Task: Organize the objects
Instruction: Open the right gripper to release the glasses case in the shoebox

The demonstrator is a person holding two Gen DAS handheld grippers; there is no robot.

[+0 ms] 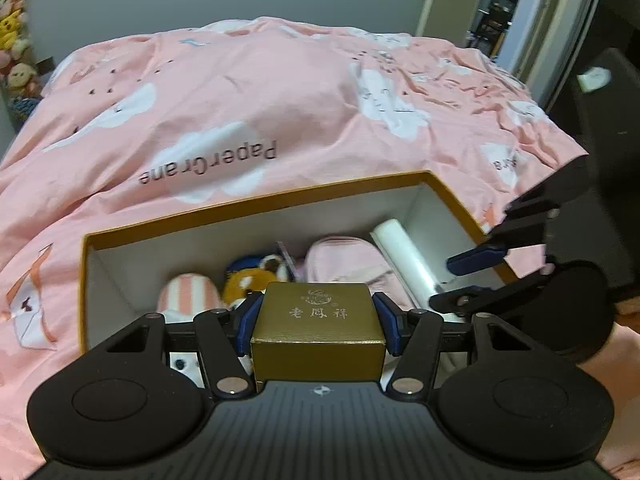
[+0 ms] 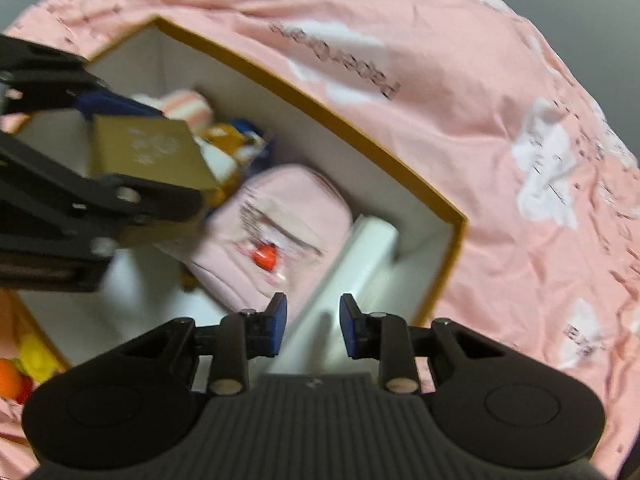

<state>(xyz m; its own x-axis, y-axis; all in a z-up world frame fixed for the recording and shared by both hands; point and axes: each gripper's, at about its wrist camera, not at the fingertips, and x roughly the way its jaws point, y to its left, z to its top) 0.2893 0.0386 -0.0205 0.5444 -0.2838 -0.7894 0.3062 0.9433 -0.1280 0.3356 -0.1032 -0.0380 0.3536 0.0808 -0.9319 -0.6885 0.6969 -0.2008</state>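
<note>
We held the left claw [image 1: 318, 322] clamped on the gold box [image 1: 318, 326], right claw [image 2: 313, 326] apart and empty, needing a level lowering into the carton [image 1: 256, 200].

Both wrist cameras look steeply down, close, sharing the box [image 1: 256, 204]; right view blurred.

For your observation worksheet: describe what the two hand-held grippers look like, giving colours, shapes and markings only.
The left hand-held gripper and right hand-held gripper match: matte black ribbed bodies with round side discs, black linkage arms on silver pivot pins, blue pads, and a small white emblem on the body. No cables or sleeves show.
</note>
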